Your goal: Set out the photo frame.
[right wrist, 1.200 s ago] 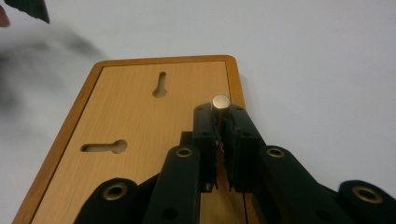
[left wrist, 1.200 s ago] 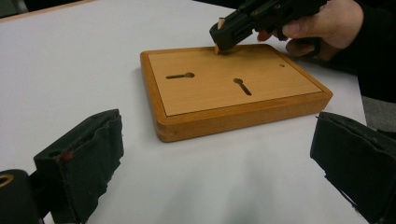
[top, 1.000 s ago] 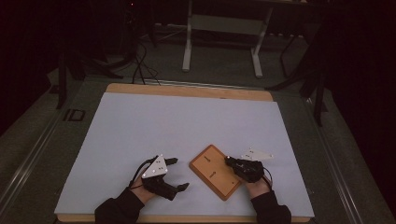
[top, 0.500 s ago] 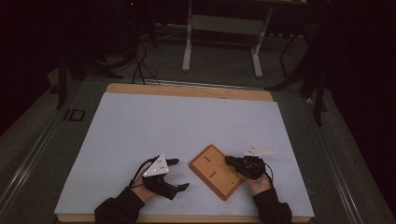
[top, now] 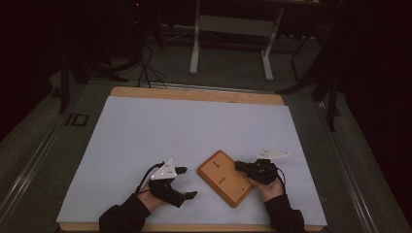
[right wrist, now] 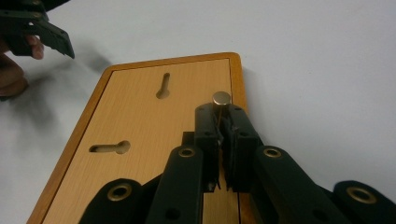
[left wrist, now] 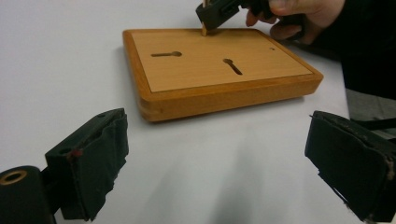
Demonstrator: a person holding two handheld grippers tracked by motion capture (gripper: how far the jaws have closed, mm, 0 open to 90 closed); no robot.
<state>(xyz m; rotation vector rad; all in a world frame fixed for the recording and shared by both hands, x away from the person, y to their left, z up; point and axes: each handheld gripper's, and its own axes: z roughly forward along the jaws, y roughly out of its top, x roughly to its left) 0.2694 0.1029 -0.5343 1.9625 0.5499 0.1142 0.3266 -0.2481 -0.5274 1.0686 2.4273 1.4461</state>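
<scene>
The board [left wrist: 219, 70] is pale wood with a smooth, faintly satin top panel and a darker, glossier rounded wooden rim; its two keyhole slots, at 11 and 1 o'clock of the panel's centre in the left gripper view, show darker cut edges. A small pin [right wrist: 221, 98] with a dull, brassy metal head stands pinched between the matt black plastic jaws of the right gripper [right wrist: 223, 122], whose links carry brass-coloured rivets. The left gripper [left wrist: 219, 168] bears rough, frayed matt black pads, and the table [top: 160, 131] has a smooth matt white sheet over a wooden edge.
</scene>
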